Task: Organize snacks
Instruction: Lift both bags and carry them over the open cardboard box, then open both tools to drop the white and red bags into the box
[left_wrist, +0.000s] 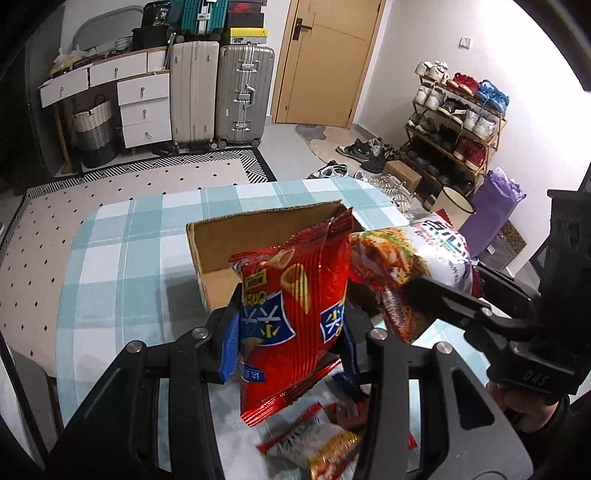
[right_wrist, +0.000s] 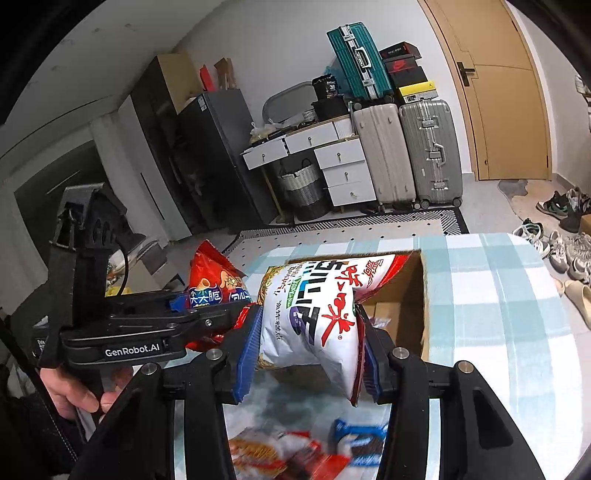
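Right now both bags are up off the tabletop (left_wrist: 122, 258) and headed for the cardboard box (left_wrist: 236, 240), so this looks like the carry step of packing snacks away. The left gripper (left_wrist: 291, 325) has its blue pads clamped tight on a red chip bag (left_wrist: 295, 306), held upright at the box's near edge. The right gripper (right_wrist: 308, 354) is squeezed shut on a white noodle packet (right_wrist: 317, 314), hanging over the box's open top. Next, I'd guess, each bag must clear the near wall before the jaws let go. The box (its far flap standing up) shows something small on its floor; I can't tell what. More packets (right_wrist: 291, 454) lie blurred near the tabletop's near edge
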